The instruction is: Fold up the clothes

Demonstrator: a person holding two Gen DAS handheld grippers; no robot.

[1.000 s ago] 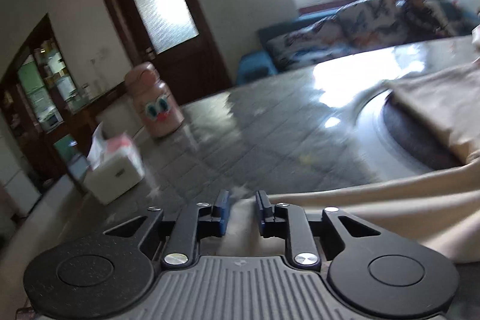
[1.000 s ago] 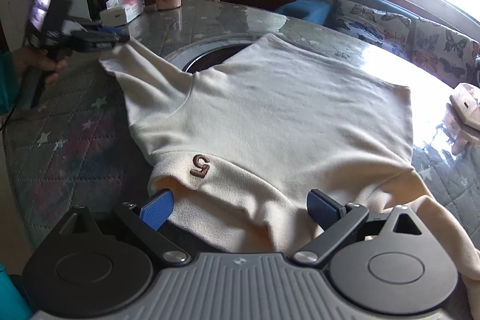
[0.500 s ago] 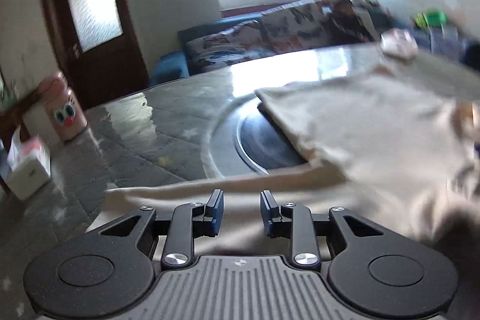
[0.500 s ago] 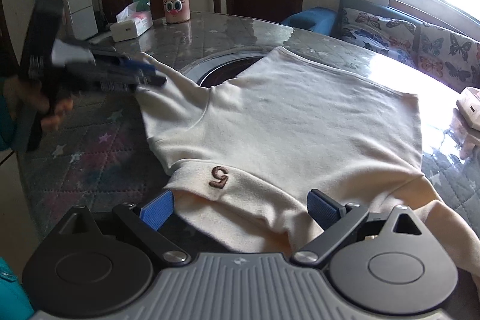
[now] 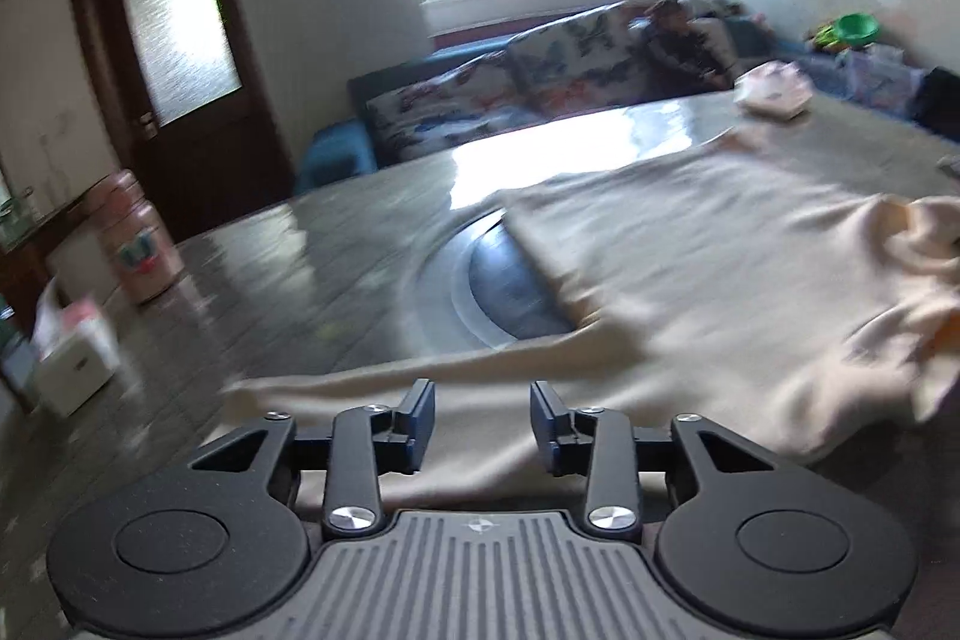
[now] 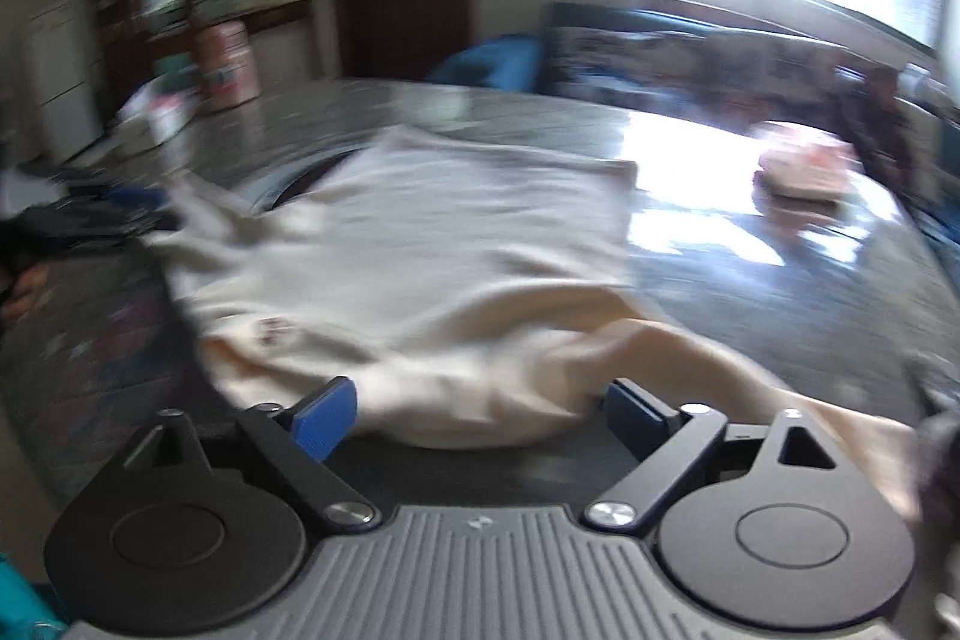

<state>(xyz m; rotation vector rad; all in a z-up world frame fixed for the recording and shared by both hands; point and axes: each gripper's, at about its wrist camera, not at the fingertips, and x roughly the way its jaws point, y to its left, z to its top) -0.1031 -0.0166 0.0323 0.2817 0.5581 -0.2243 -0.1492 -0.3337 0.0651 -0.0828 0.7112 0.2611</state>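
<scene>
Cream sweater (image 6: 432, 244) spread flat, grey table (image 6: 780, 292)

Both views are smeared by motion. In the right wrist view we cannot read the brown mark (image 6: 271, 327) on the sweater (image 6: 456, 244), and the left gripper (image 6: 129, 214) at the left edge is a dark streak, its jaws unreadable. The pink bottle (image 6: 228, 64) and the pale box (image 6: 804, 166) are blurs. In the left wrist view the sweater's (image 5: 720, 268) right side runs past the edge, and its near sleeve (image 5: 480, 400) passes under the gripper body.
</scene>
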